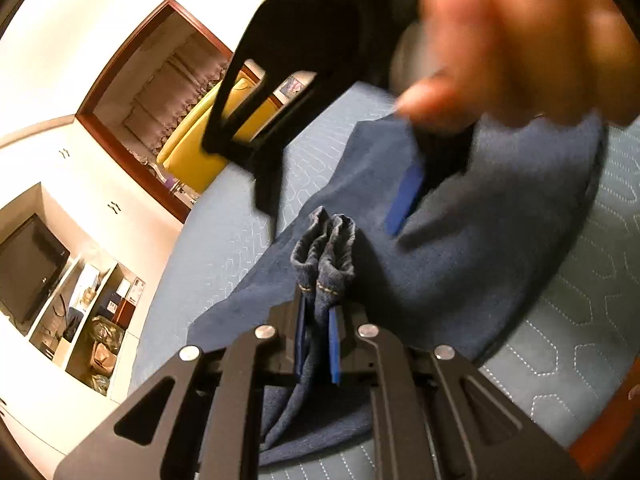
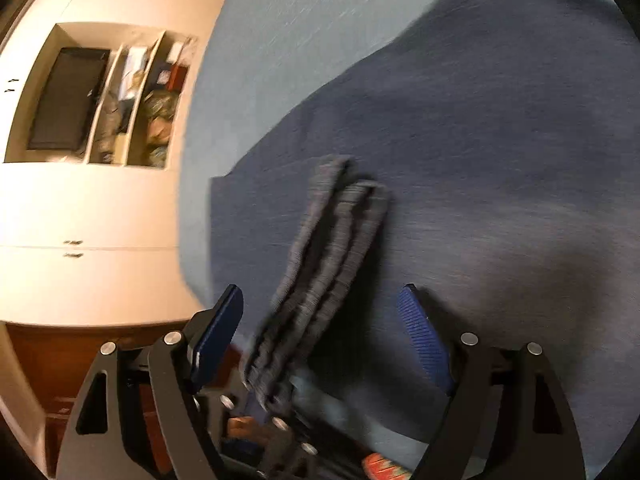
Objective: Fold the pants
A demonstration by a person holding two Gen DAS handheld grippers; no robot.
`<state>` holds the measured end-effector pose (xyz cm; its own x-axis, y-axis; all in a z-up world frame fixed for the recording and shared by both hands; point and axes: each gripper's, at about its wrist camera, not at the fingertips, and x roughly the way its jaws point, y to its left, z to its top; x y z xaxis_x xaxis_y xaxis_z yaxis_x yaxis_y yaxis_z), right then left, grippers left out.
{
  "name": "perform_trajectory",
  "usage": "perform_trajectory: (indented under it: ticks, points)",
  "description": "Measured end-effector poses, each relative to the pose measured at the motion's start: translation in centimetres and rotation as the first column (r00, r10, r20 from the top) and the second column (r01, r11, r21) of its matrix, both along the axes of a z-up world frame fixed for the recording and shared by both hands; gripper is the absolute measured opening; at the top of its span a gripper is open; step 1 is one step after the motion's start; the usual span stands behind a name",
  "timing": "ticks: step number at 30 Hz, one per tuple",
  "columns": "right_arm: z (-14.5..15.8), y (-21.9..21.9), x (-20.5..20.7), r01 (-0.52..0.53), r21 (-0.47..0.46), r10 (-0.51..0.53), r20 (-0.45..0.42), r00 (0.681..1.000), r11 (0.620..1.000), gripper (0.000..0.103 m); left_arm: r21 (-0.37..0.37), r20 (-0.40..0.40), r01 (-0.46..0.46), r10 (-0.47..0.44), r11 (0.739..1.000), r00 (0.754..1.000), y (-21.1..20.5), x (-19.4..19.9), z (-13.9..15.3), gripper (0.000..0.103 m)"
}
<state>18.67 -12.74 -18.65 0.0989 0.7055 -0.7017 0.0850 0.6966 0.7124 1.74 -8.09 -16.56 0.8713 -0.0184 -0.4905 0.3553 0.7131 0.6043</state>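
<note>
Warm indoor light, white wall [image 1: 100, 20] overexposed; heavy motion blur, fisheye bending, dark vignetted corners

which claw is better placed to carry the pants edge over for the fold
Left. The left claw is already shut on a bunched edge of the pants, lifted off the bed cover. The right claw is open; the grey bunched edge runs between its pads, ungripped.

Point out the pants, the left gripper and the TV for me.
pants [image 1: 500, 240], left wrist view, flat cloth on the bed.
left gripper [image 1: 320, 312], left wrist view, between its fingertips.
TV [image 1: 28, 268], left wrist view, screen centre.
</note>
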Motion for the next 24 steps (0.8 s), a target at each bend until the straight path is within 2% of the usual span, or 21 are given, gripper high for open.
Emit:
perform_trajectory:
  ticks: [3, 4, 5, 6, 7, 9, 10, 12, 15, 18, 24]
  points:
    - [0.2, 1.1, 2.3, 0.014, 0.046, -0.015, 0.015, 1.000, 0.999, 0.078, 0.002, -0.003, 0.002, -0.002, 1.000, 1.000, -0.1, -0.3, 0.1, 0.009]
    - [0.3, 1.5, 3.2, 0.009, 0.026, -0.011, 0.042, 0.999, 1.000, 0.066, 0.007, -0.004, 0.000, 0.000, 1.000, 1.000, -0.2, -0.3, 0.1, 0.009]
    - [0.5, 1.8, 3.6, -0.001, -0.013, 0.002, 0.063, 0.998, 1.000, 0.034, 0.011, -0.002, -0.002, 0.002, 1.000, 1.000, -0.4, -0.4, 0.1, 0.009]
    - [0.8, 2.1, 3.9, -0.009, -0.070, 0.015, 0.081, 0.997, 0.998, 0.019, 0.012, 0.005, -0.003, 0.003, 1.000, 1.000, -0.6, -0.4, 0.3, 0.009]
    - [1.2, 2.0, 3.9, -0.002, -0.106, 0.013, 0.104, 0.995, 0.994, 0.014, 0.008, 0.008, -0.004, 0.004, 1.000, 1.000, -1.0, -0.6, 0.3, 0.009]
    - [2.3, 1.0, 3.3, 0.010, -0.091, 0.005, 0.162, 0.987, 0.996, 0.012, -0.001, 0.019, 0.015, -0.015, 1.000, 1.000, -2.3, -0.9, 0.8, 0.009]
    - [3.1, 0.0, 2.8, 0.024, -0.120, 0.002, 0.209, 0.978, 0.992, 0.012, 0.001, 0.023, 0.030, -0.030, 1.000, 0.999, -2.8, -1.0, 0.9, 0.009]
    - [3.7, -2.1, 2.1, 0.053, -0.138, -0.018, 0.247, 0.969, 0.989, 0.012, 0.021, 0.019, 0.077, -0.078, 0.997, 0.997, -5.1, -1.2, 0.5, 0.009]
    - [1.8, -5.0, 1.8, 0.078, -0.150, -0.041, 0.233, 0.972, 0.986, 0.012, 0.067, -0.041, 0.135, -0.133, 0.989, 0.990, -8.1, -0.9, -2.3, 0.009]
    - [-0.9, -6.2, 1.6, 0.065, -0.171, -0.027, 0.217, 0.976, 0.983, 0.012, 0.077, -0.065, 0.140, -0.136, 0.987, 0.989, -8.9, -1.2, -3.5, 0.009]
    - [-0.1, -6.0, 1.1, 0.056, -0.166, -0.008, 0.273, 0.962, 0.985, 0.012, 0.090, -0.049, 0.135, -0.131, 0.987, 0.990, -8.9, -1.3, -3.5, 0.009]
